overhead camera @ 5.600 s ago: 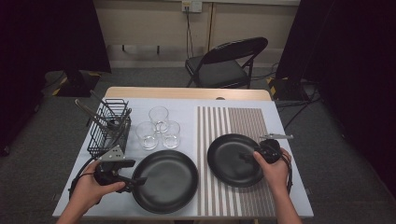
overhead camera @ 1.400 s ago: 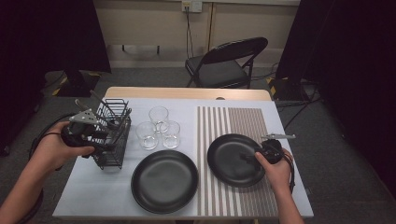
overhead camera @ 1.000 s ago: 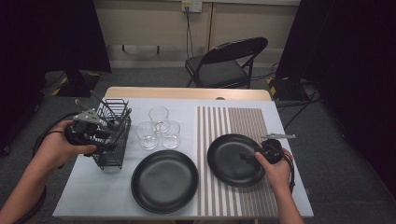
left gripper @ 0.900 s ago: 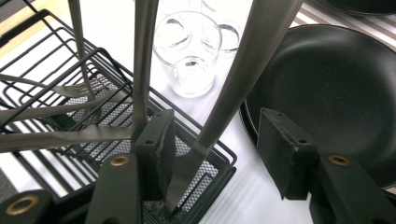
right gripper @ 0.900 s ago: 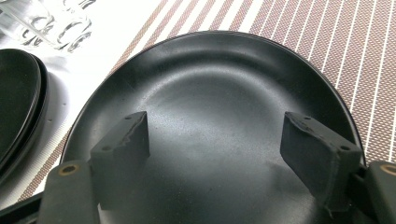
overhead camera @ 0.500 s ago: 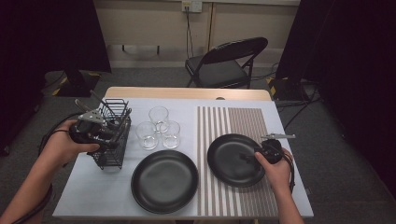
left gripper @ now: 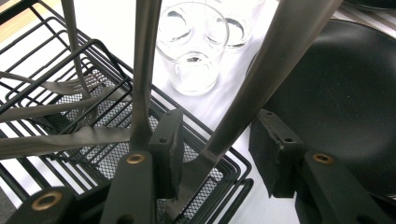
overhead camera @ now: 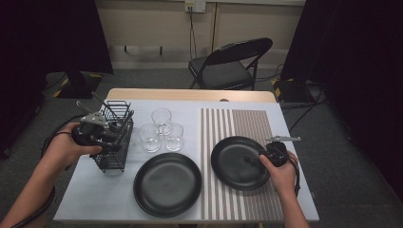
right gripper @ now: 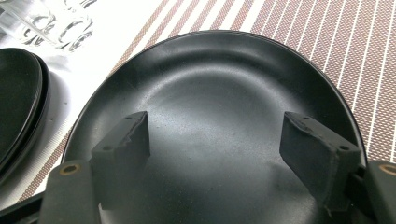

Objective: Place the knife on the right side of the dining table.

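As jaws close, left hand-held gripper (left gripper: 212,154) straddles utensil handle (left gripper: 275,70), unclenched; right hand-held gripper (right gripper: 215,144) released.

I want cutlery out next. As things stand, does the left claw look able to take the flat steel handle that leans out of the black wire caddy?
Probably yes: the left claw already straddles the flat steel handle above the black wire caddy, and its jaws have just been closing, not yet gripping.
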Action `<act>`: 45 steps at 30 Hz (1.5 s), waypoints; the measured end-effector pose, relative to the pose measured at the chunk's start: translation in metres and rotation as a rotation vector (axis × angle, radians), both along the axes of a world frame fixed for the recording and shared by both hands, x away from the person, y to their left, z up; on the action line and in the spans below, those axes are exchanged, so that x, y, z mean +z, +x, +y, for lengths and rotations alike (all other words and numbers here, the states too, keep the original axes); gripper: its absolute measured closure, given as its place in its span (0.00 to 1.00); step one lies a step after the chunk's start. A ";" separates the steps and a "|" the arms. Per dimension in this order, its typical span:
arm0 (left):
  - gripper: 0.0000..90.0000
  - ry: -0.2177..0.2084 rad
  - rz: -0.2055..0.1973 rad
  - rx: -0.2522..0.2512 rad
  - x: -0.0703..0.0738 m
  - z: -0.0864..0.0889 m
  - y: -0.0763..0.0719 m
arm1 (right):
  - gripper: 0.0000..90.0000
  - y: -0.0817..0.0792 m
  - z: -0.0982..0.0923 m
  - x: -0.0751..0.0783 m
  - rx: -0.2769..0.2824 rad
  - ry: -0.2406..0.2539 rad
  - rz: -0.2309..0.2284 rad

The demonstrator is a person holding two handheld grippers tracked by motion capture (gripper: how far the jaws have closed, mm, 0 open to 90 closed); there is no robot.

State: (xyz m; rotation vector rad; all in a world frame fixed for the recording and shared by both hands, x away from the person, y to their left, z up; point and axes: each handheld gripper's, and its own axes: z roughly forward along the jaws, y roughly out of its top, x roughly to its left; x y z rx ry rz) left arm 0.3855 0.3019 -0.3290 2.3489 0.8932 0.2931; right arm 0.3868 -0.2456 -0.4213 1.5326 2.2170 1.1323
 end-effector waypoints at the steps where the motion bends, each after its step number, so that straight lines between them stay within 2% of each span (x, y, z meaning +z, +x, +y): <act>1: 0.61 -0.003 0.001 0.001 0.000 0.000 0.000 | 0.26 0.000 0.000 0.000 0.000 0.000 -0.001; 10: 0.63 0.003 0.014 -0.002 -0.003 -0.002 0.002 | 0.26 0.000 0.000 0.000 -0.002 -0.001 0.001; 22: 0.67 -0.011 0.016 -0.005 -0.006 -0.003 0.005 | 0.26 0.000 -0.001 -0.001 -0.002 0.000 0.003; 29: 0.69 0.004 0.024 -0.018 -0.007 -0.004 0.006 | 0.26 0.000 -0.001 -0.001 -0.003 -0.001 0.004; 45: 0.77 0.025 -0.004 -0.053 -0.006 -0.002 0.007 | 0.27 0.000 -0.001 -0.001 -0.008 -0.005 0.007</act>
